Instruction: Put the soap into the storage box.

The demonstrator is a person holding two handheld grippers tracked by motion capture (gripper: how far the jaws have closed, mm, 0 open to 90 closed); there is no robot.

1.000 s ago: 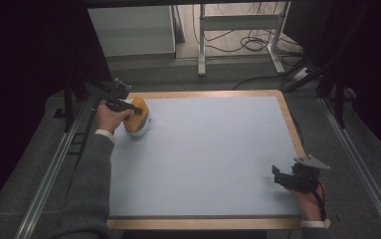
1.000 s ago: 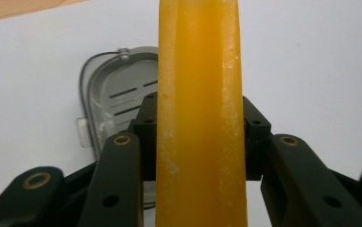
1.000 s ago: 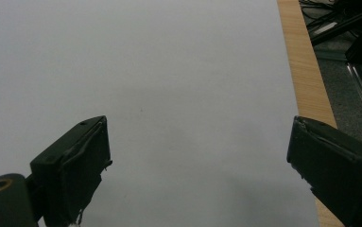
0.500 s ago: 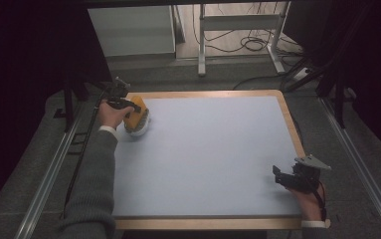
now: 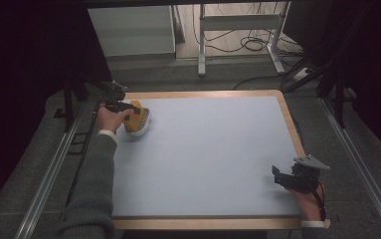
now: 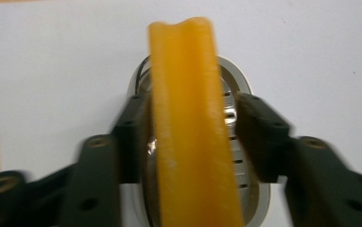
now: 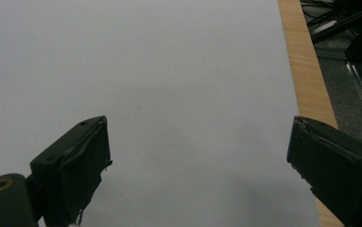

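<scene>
Two handheld grippers are working over a pale blue-grey mat [image 5: 203,159] that is lying on a wood-edged table [image 5: 290,124]. At 10 o'clock on the mat, the left gripper [image 5: 128,108] is straddling an upright orange sponge [image 5: 134,115] that is standing in a white oval dish [image 5: 141,130]. In the left gripper view its jaws have just been opening: the left jaw is sitting against the sponge [image 6: 193,132], while a narrow gap is showing at the right jaw, so the pads are no longer pressing on it. At 4 o'clock, the right gripper [image 5: 277,177] is resting near the mat's edge with its jaws spread wide and nothing between them. Beyond the table, at 12 o'clock, a grey floor is carrying loose black cables [image 5: 250,42] around white metal legs [image 5: 203,37]. Dark curtains are flanking both sides. No readable writing is showing.
</scene>
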